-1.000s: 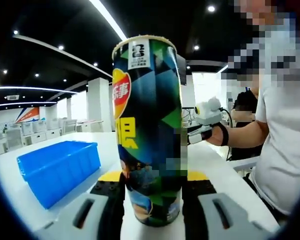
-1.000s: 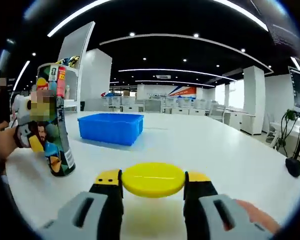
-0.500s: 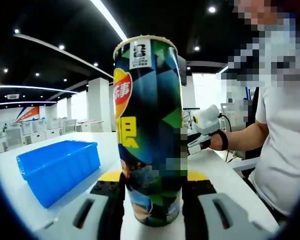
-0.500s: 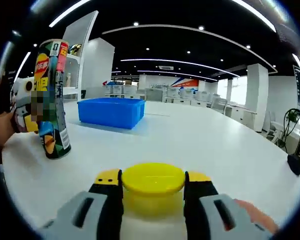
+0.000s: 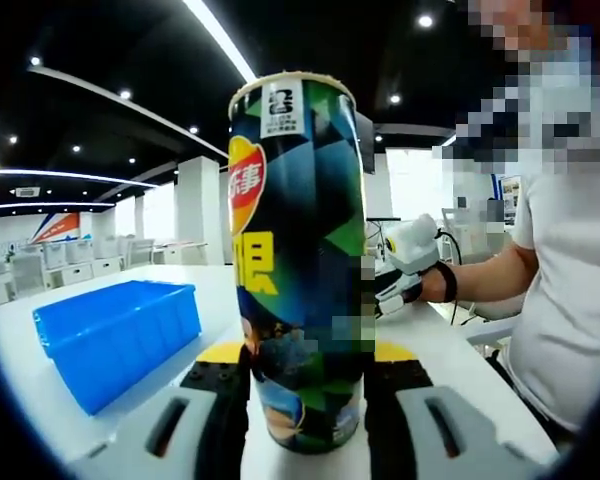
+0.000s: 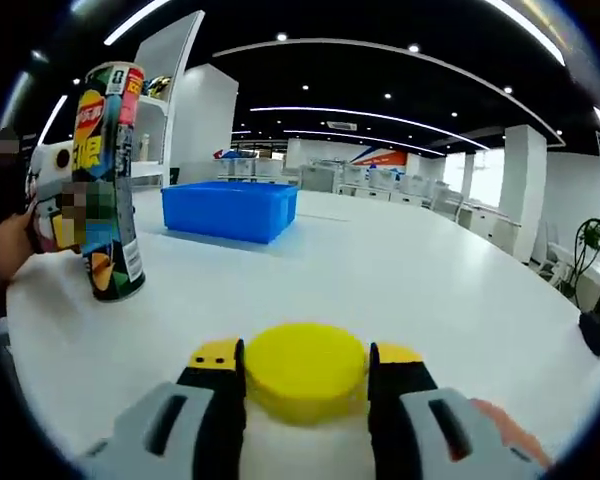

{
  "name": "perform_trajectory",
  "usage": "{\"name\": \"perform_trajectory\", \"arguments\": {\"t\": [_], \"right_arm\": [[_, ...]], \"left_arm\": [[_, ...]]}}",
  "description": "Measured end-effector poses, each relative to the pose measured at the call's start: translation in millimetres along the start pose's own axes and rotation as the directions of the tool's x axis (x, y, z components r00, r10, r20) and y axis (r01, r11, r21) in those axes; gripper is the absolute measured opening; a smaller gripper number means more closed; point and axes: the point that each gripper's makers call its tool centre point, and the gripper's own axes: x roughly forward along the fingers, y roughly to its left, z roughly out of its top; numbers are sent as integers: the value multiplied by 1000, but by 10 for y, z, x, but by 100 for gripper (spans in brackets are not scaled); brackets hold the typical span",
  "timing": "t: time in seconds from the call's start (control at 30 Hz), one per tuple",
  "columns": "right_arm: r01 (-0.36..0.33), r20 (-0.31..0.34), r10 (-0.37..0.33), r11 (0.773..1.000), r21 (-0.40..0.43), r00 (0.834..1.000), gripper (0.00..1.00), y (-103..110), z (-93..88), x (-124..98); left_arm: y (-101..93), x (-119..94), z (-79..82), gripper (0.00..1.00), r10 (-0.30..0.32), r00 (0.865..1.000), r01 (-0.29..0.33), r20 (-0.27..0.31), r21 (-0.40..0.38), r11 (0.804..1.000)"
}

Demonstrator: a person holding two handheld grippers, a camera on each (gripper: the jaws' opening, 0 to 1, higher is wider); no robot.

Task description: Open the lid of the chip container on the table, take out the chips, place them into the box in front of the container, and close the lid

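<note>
The tall chip container (image 5: 300, 260), dark with green and blue triangles and a yellow and red logo, stands upright on the white table with its top uncovered. My left gripper (image 5: 305, 375) is shut on its lower part. In the right gripper view the same chip container (image 6: 108, 180) stands at the left, with a hand behind it. My right gripper (image 6: 305, 372) is shut on the round yellow lid (image 6: 305, 368), held low over the table. The blue box (image 5: 115, 335) lies left of the container; the blue box (image 6: 230, 210) sits farther back in the right gripper view.
The white table (image 6: 420, 290) stretches wide to the right. A person in a white shirt (image 5: 565, 270) stands at the right, the arm reaching in with the other gripper (image 5: 412, 255). A black stand (image 6: 597, 330) sits at the table's far right edge.
My right gripper has come down with the yellow lid toward the table top and tilted, so the lid's top face shows. The container and my left gripper have stayed in place.
</note>
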Motion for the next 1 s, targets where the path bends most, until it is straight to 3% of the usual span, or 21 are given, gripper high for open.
{"name": "perform_trajectory", "arguments": {"t": [1.0], "right_arm": [[7, 77, -7, 1000, -5, 997, 47, -104, 193, -70]], "left_arm": [[-6, 4, -2, 46, 8, 1000, -8, -3, 8, 1000]]}}
